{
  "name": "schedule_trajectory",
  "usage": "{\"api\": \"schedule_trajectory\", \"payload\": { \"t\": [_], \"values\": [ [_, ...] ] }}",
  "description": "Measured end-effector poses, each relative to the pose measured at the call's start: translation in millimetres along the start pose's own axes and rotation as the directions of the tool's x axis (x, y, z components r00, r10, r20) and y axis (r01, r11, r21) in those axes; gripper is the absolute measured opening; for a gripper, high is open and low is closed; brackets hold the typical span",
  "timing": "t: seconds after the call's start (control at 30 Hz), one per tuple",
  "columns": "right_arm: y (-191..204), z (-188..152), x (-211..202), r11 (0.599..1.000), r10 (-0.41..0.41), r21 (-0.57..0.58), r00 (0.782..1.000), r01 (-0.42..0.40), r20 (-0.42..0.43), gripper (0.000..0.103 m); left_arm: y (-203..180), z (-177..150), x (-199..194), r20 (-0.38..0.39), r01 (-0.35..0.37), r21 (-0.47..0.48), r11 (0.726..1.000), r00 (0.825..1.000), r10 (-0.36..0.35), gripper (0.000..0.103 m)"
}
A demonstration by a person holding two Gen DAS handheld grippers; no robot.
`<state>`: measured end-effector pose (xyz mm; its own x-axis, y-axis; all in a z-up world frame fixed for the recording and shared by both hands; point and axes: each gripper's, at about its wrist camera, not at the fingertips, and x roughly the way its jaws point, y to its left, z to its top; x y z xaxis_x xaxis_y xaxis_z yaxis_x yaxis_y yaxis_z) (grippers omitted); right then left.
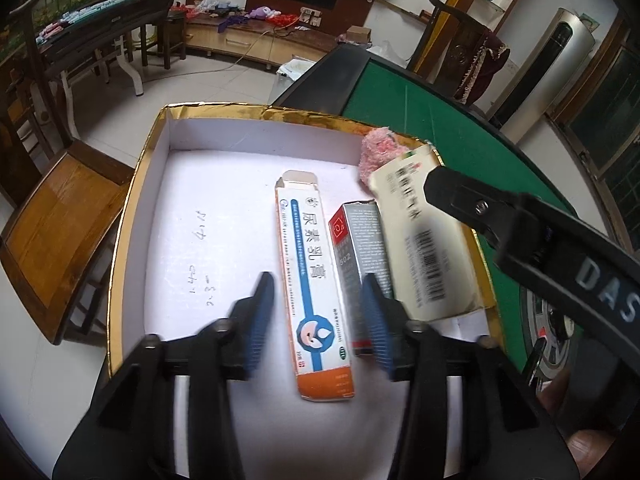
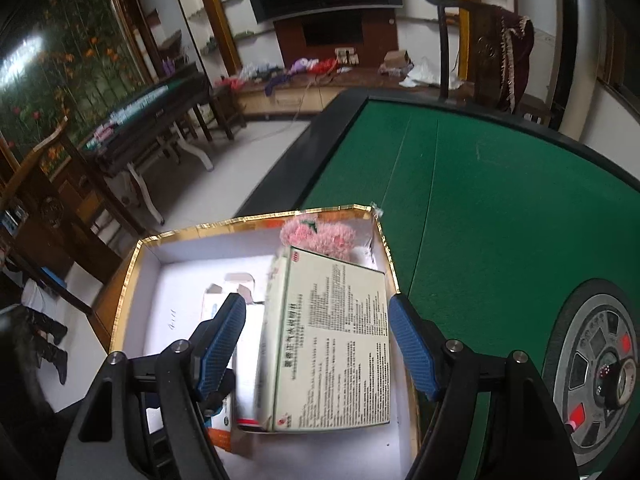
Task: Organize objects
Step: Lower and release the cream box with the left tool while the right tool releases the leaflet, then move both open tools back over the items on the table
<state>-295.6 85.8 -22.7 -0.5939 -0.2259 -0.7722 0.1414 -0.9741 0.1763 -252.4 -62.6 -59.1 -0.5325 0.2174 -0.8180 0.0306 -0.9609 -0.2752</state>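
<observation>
A gold-rimmed white box (image 1: pixel 144 184) holds a long blue-and-orange ointment carton (image 1: pixel 310 280), a small grey-and-red carton (image 1: pixel 360 248), a pink fluffy item (image 1: pixel 378 150) and a large cream medicine box (image 1: pixel 428 240). My left gripper (image 1: pixel 318 316) is open, its fingers astride the ointment carton. In the right wrist view my right gripper (image 2: pixel 316 340) is open, its fingers either side of the cream medicine box (image 2: pixel 336 344), which lies tilted in the gold-rimmed box (image 2: pixel 136 276); contact is unclear. The pink item (image 2: pixel 320 234) lies behind it.
The gold-rimmed box sits at the corner of a green mahjong table (image 2: pixel 500 200) with a round centre console (image 2: pixel 600 372). A wooden chair (image 1: pixel 60 220) stands left of it. Another chair (image 2: pixel 488 48) stands beyond the table.
</observation>
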Motion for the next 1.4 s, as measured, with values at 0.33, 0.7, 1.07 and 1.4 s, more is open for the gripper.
{"api": "schedule_trajectory", "payload": {
  "t": [0.33,0.7,1.07,1.4],
  "values": [
    [-3,-4,-19,0.998,0.06,0.019,0.998,-0.061,0.02,0.074,-1,3,-10,0.038,0.035,-0.021,0.999,0.999,-0.034,0.054],
    [-23,-18,-56,0.982,0.178,0.055,0.983,-0.181,0.049,0.074,2,2,-28,0.096,0.067,-0.031,0.997,0.993,-0.064,0.054],
    [-70,-83,-138,0.958,0.281,0.035,0.953,-0.286,0.111,0.074,-25,3,-30,0.153,0.08,0.065,0.995,0.984,-0.09,0.054],
    [-123,-128,-185,0.959,0.267,0.045,0.943,-0.281,0.198,0.075,-58,-10,-9,0.15,-0.138,0.204,0.969,0.983,0.109,0.054]
  ]
}}
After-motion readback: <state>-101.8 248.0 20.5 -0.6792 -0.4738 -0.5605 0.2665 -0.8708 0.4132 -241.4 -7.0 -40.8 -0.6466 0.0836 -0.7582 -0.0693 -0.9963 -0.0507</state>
